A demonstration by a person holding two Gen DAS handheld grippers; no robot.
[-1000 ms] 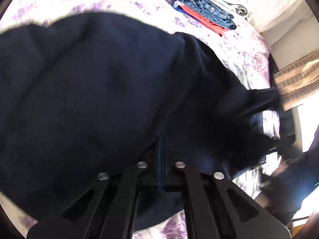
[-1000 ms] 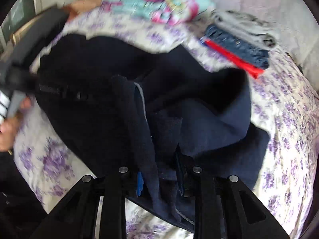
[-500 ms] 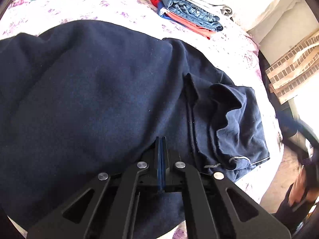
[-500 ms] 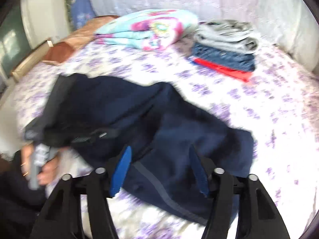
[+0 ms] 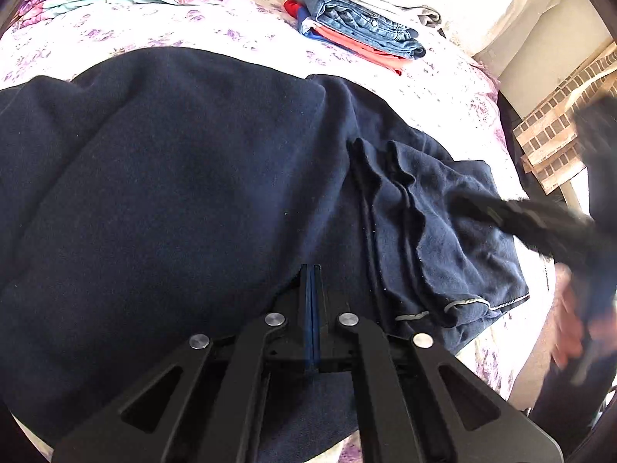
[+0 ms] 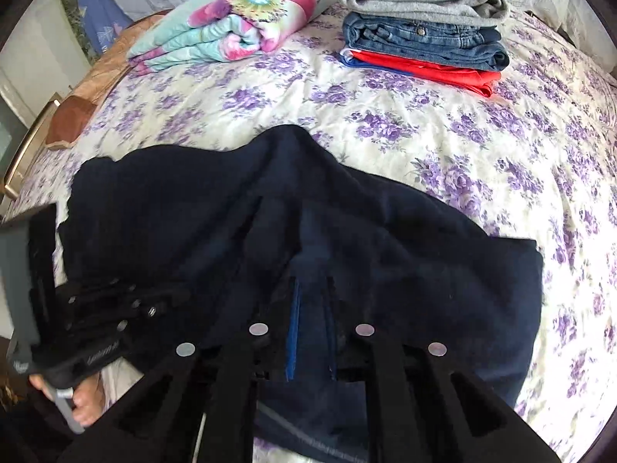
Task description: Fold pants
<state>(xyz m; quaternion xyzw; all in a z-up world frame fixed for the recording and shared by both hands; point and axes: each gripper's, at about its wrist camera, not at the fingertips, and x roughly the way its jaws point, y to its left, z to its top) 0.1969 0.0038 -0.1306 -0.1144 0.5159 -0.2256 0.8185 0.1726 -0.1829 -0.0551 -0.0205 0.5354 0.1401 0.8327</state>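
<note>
Dark navy pants [image 5: 173, 193] lie spread on the flowered bed sheet, their hems bunched in folds at the right [image 5: 462, 270]. My left gripper [image 5: 310, 270] is shut, blue pads together, pinching the cloth at the pants' near edge. In the right wrist view the same pants [image 6: 385, 231] lie below my right gripper [image 6: 311, 281]. Its jaws are closing with a narrow gap, and the pads press on nothing; the cloth seen in the gap lies beneath. The left gripper [image 6: 115, 308] rests on the pants' left edge with a hand behind it. The right gripper [image 5: 474, 204] shows blurred above the hems.
A stack of folded clothes [image 6: 420, 27], grey over jeans over red, sits at the back of the bed [image 6: 501, 135]. A folded flowered blanket [image 6: 239, 27] lies to its left. The bed's edge and a brick-patterned surface [image 5: 551, 135] are to the right in the left wrist view.
The right gripper let the pants go, lifted off them and narrowed its jaws. The pants dropped from a raised bundle to lying flat. The left gripper stayed shut at the same edge.
</note>
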